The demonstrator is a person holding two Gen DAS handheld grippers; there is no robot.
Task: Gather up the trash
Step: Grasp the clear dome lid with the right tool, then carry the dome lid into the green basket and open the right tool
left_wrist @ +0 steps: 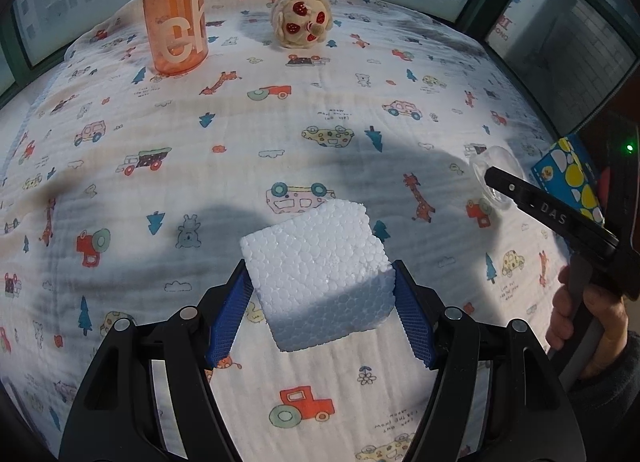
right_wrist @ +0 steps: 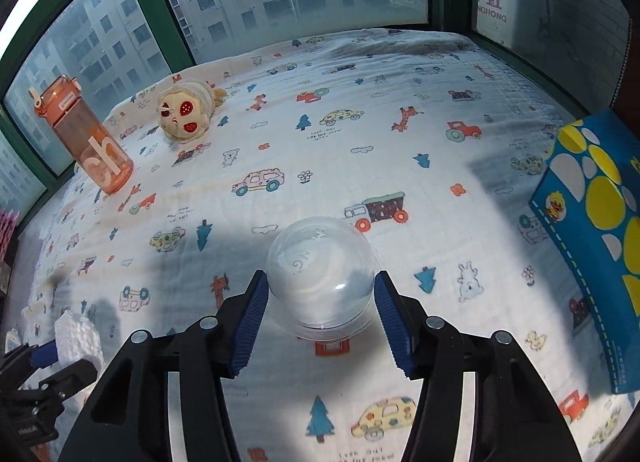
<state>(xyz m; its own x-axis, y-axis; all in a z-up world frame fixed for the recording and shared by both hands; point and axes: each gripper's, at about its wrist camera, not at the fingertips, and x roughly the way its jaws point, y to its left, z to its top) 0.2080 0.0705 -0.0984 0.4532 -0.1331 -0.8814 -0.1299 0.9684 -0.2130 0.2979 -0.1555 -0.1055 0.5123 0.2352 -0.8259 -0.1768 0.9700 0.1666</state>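
Foam block [left_wrist: 320,274], light and crumbly, sits clamped at its sides between the left gripper [left_wrist: 322,314] fingers above the bed [left_wrist: 280,122]. The right gripper [right_wrist: 320,320] fingers pinch a clear plastic cup [right_wrist: 320,274] (thin, slippery), best held gently.

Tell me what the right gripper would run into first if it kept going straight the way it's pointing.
Apart from the clear plastic cup already held between the right gripper pads, probably just the printed blanket; the plush toy and orange bottle sit off left. Depth is uncertain.

Right tongs [right_wrist: 320,302] grip a clear plastic cup [right_wrist: 320,278] above the patterned sheet [right_wrist: 360,134].
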